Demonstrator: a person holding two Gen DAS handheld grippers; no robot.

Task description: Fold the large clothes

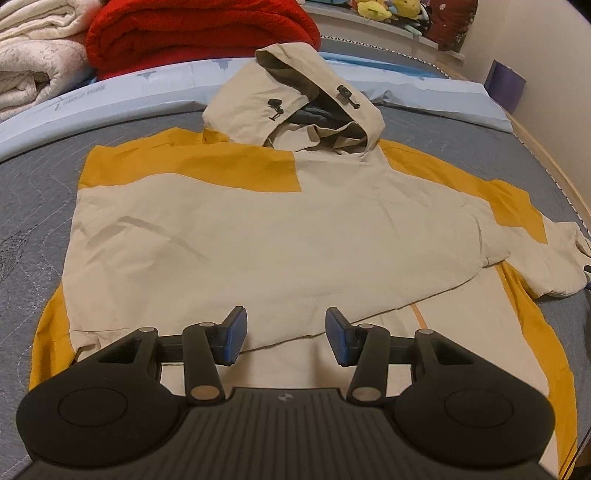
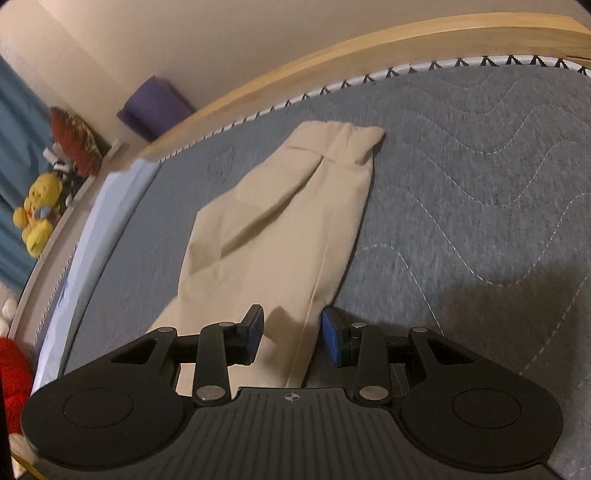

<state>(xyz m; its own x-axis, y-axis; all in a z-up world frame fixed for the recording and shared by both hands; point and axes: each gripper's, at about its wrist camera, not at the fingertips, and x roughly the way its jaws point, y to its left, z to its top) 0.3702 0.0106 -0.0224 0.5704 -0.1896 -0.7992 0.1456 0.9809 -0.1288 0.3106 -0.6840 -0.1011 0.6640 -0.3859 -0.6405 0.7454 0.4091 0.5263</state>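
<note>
At the far left, about ten o'clock from the left claw, a cream blanket (image 1: 26, 70) is piled on the bed beside a folded red blanket (image 1: 199, 33). Both sit past the pale blue sheet (image 1: 155, 79) that edges the grey quilted mattress (image 1: 33, 192). The hooded jacket (image 1: 258, 221), beige with mustard-yellow panels, lies spread flat on the mattress, with its hood (image 1: 295, 96) pointing to twelve o'clock and one sleeve folded across the body. The left claw (image 1: 286, 338) hangs low over the jacket's near hem, its blue pads wide apart and gripping nothing. Out at two o'clock, stuffed toys (image 1: 384, 7) line a ledge near the wall.

Further right, the jacket's other sleeve (image 2: 288, 221) stretches away across the mattress toward twelve o'clock, its cuff near the wooden bed frame (image 2: 332, 55). The right claw (image 2: 291, 338) sits at the sleeve's near end with its pads apart. The left pad rests over the cloth, and the right pad is just beside the sleeve's edge. At nine o'clock from it, a yellow plush bear (image 2: 37, 214) leans on the ledge.
</note>
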